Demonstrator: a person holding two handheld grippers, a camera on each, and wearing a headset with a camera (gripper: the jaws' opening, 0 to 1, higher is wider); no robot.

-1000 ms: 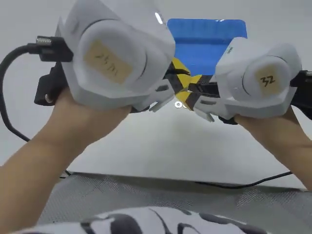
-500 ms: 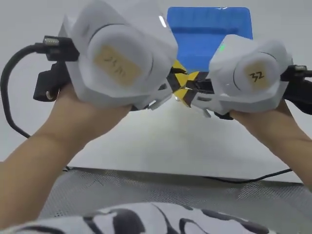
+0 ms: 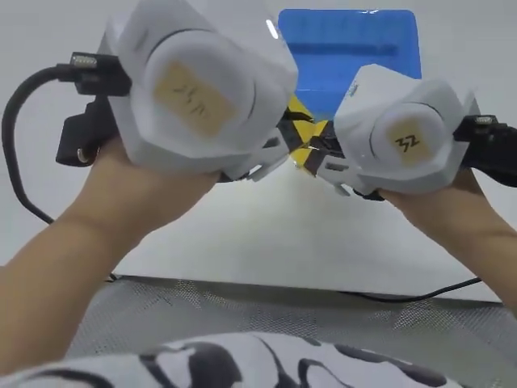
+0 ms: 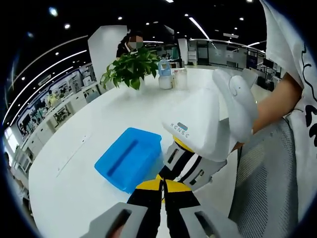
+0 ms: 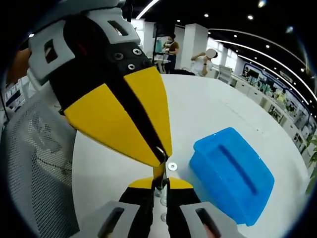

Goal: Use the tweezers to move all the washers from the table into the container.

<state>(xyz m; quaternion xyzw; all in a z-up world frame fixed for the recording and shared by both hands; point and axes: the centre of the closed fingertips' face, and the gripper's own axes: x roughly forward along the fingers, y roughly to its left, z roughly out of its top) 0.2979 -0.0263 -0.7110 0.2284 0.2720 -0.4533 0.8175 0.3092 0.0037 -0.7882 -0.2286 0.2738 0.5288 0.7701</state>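
My two grippers meet tip to tip above the white table (image 3: pixel 266 234). The left gripper (image 3: pixel 289 123) is shut, and in the right gripper view its yellow jaws (image 5: pixel 161 148) point down at my right gripper (image 5: pixel 158 187), also shut. A thin dark strip, apparently the tweezers (image 5: pixel 157 172), runs between the two sets of tips. One washer (image 5: pixel 172 166) lies on the table just past the tips, with smaller ones close under them. The blue container (image 3: pixel 347 48) stands beyond the grippers. In the left gripper view my left gripper (image 4: pixel 162 187) faces the right gripper (image 4: pixel 173 166), with the container (image 4: pixel 130 158) to their left.
A grey mesh chair (image 3: pixel 242 315) sits at the table's near edge. A black cable (image 3: pixel 16 162) loops off the left gripper. A potted plant (image 4: pixel 131 67) and bottles stand at the far end of the long table. People stand in the background (image 5: pixel 171 47).
The right gripper has rolled and drawn closer to the left one. A washer seen under the tips a second ago is now hidden behind them. The head camera has shifted slightly.
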